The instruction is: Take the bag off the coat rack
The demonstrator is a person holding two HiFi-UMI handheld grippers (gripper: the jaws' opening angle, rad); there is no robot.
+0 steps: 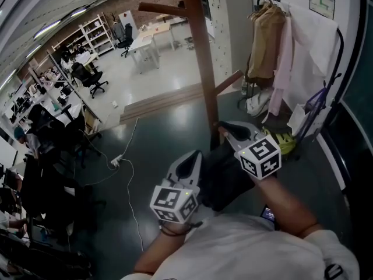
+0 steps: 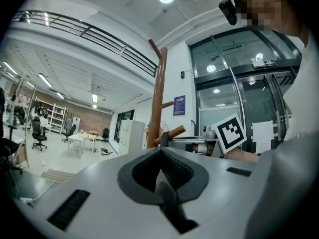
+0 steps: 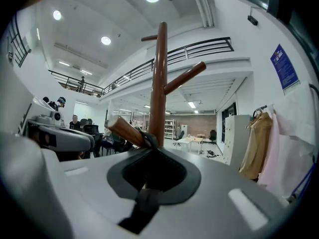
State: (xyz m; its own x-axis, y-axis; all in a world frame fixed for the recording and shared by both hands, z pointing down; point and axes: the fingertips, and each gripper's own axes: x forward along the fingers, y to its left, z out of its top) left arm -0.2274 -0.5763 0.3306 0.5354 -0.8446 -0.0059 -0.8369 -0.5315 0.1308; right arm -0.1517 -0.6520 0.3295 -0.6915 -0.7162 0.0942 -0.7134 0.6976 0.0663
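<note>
The bag (image 1: 224, 177) hangs on the coat rack (image 1: 197, 57), with hung clothes (image 1: 268, 45) right and desks (image 1: 148, 45) behind.

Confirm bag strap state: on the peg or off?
On. Right gripper view shows the black strap looped over the peg, the right gripper shut on it.
</note>
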